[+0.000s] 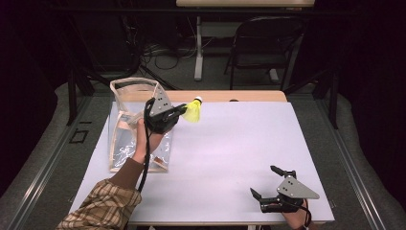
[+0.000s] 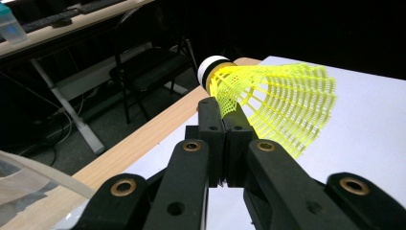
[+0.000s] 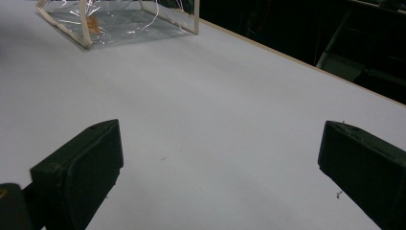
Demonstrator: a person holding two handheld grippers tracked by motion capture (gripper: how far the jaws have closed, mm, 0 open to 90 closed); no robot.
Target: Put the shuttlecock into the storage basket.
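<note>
Over our white worktop (image 1: 230, 158) in a dark room, our left gripper (image 1: 181, 111) clamps a yellow shuttlecock (image 1: 193, 111), cork toward the far edge; our right gripper (image 1: 266, 183) gapes empty.

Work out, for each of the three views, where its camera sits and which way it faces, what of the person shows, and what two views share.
High view: above the person's side, looking forward and down on the table; a forearm, both hands, left gripper and right gripper.
Left gripper view: on the left gripper, looking along shut jaws pinching the shuttlecock, past the table edge to a chair.
Right gripper view: on the right gripper, low over the table, facing the bag; open jaws.
Shared: high and right views show the bag.
</note>
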